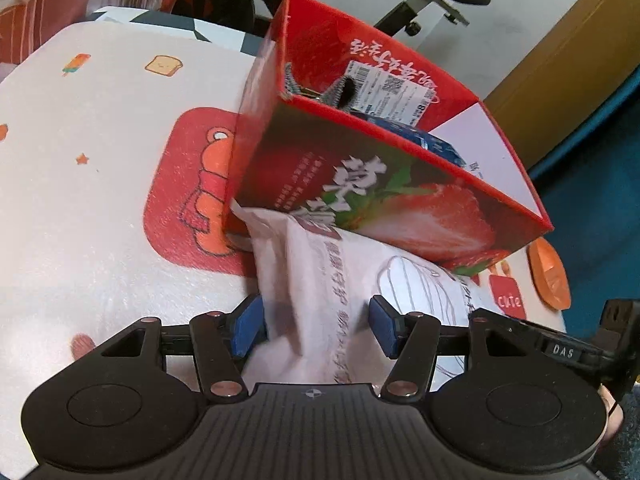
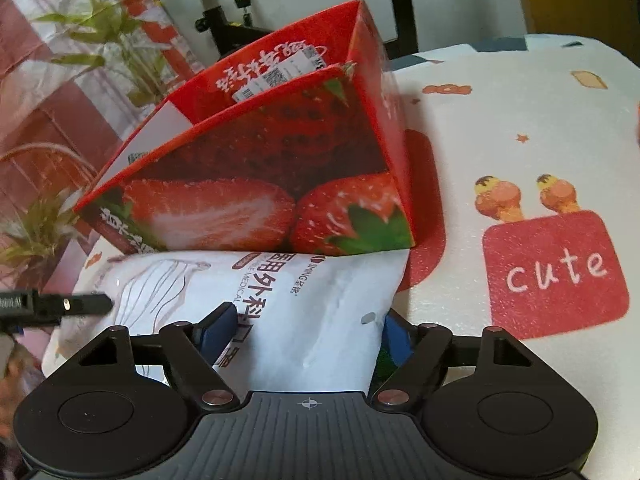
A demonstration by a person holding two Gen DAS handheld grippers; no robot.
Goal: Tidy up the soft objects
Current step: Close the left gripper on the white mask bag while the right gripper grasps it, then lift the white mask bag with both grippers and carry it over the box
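Both grippers, left [image 1: 316, 326] and right [image 2: 306, 334], straddle but do not clearly clamp the white pack [image 2: 280, 300], pinned beneath the red box [image 1: 400, 184] beyond.

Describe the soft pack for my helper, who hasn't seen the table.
On the cartoon-print table cover stands an open red cardboard strawberry box. Against its near side lies a flat white plastic pack with dark lettering and a face-mask line drawing, the only white, crinkly item there.
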